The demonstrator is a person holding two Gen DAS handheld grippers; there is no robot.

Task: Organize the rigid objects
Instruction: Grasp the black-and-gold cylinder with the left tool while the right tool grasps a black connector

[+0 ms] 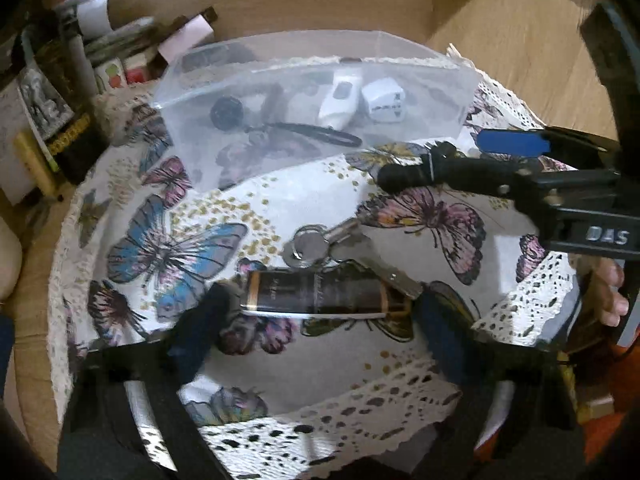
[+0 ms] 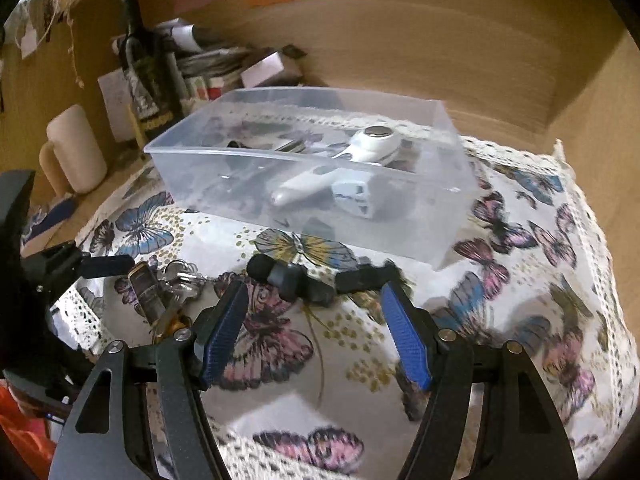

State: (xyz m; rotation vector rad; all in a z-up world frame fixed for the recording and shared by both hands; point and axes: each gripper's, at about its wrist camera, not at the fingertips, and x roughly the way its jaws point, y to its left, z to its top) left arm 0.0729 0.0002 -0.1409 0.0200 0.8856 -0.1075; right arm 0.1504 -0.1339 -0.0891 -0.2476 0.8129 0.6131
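A clear plastic box (image 1: 256, 152) (image 2: 400, 232) stands on the butterfly cloth and holds several small items, white and black. My left gripper (image 1: 320, 312) is open, its fingers on either side of a dark cylindrical keychain (image 1: 316, 294) with a ring of keys (image 1: 316, 246); these also show in the right wrist view (image 2: 148, 288). My right gripper (image 2: 312, 284) is open around a black elongated object (image 2: 296, 276) lying on the cloth just in front of the box. The right gripper also shows in the left wrist view (image 1: 472, 156).
The butterfly cloth (image 2: 520, 280) with a lace edge covers the table. A dark bottle (image 2: 144, 80), papers and small boxes (image 2: 224, 64) and a cream canister (image 2: 76, 148) stand at the back left. Wooden walls (image 2: 400, 40) close off the back and right.
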